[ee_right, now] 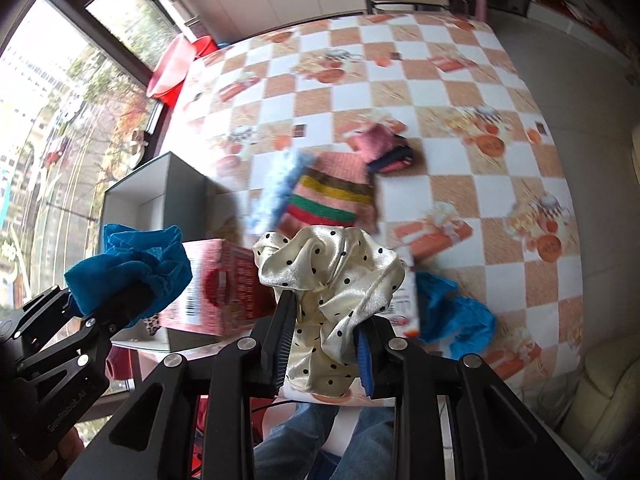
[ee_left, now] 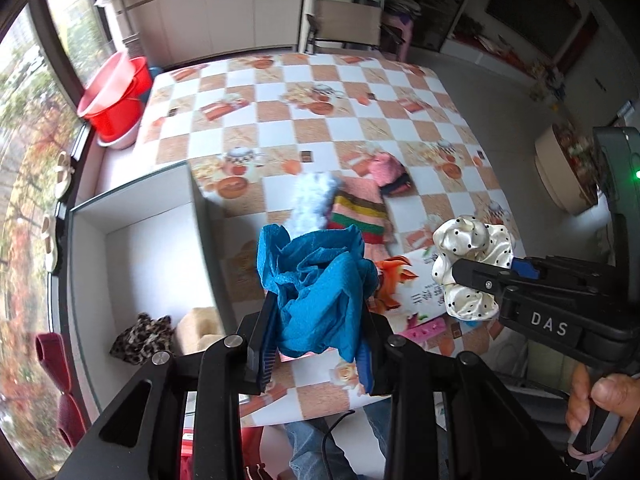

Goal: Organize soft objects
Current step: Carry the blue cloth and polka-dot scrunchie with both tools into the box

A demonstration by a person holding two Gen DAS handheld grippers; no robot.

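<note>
Two tongs are loaded: left tongs [ee_left: 316, 344] pinch a blue cloth [ee_left: 320, 280]; right tongs [ee_right: 324, 356] pinch a dotted satin scrunchie [ee_right: 332, 276], both above the counter [ee_left: 360, 120]. Light, limp things; satin looks slippery, so grip its bunched middle.

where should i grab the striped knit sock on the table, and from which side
Grip the striped knit sock across its striped cuff band, coming straight down from above. It lies flat on the table, the fluffy light blue piece crowds its left edge, and its pink end touches the pink and dark bundle.

Two scrunchies [ee_left: 320, 292] [ee_left: 472, 264]; one striped sock [ee_left: 358, 216]; one white box [ee_left: 132, 248].
</note>
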